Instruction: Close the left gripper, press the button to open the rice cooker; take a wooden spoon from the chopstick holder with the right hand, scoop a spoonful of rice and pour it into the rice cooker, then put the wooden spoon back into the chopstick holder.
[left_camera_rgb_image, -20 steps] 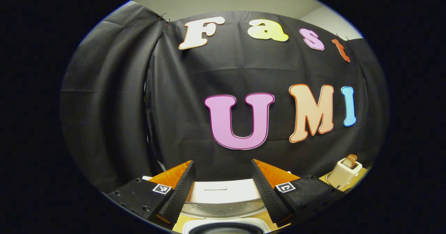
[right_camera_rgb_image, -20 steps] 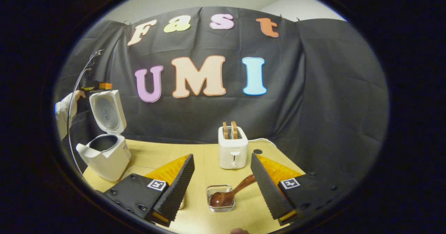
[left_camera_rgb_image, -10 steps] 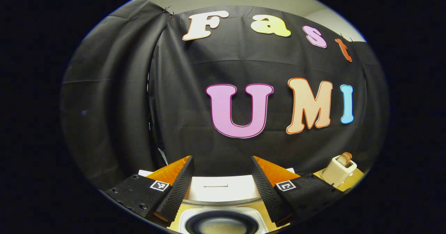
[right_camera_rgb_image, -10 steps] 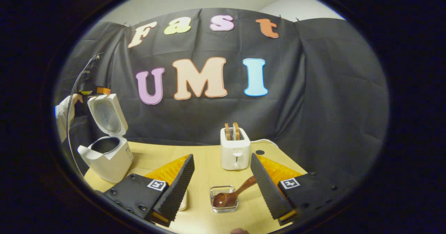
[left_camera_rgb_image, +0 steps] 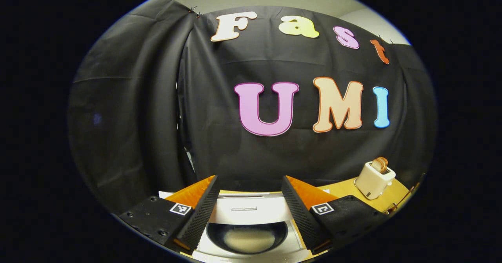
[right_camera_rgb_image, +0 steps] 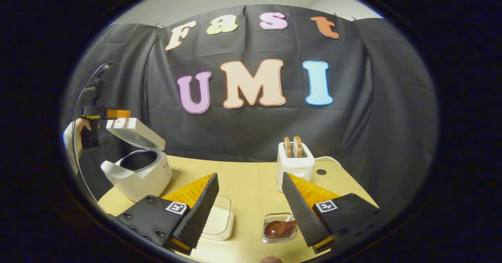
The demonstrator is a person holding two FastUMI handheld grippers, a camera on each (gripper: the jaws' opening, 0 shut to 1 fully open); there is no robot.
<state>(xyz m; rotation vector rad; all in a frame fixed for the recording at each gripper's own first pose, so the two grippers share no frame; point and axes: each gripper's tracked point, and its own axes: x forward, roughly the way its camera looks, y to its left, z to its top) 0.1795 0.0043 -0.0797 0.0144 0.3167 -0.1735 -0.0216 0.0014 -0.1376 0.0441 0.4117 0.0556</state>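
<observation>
The right gripper [right_camera_rgb_image: 249, 200] hangs wide open above the wooden spoon [right_camera_rgb_image: 279, 229]. The spoon lies in the chopstick holder [right_camera_rgb_image: 270, 233], handle pointing right. The left gripper [left_camera_rgb_image: 249, 201], also open, hovers over the rice cooker [left_camera_rgb_image: 247, 231].

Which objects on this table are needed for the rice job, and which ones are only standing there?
Needed:
white rice cooker with raised lid
brown wooden spoon
small clear holder under the spoon
shallow clear container of white rice

Only standing there:
white toaster holding two bread slices
</observation>
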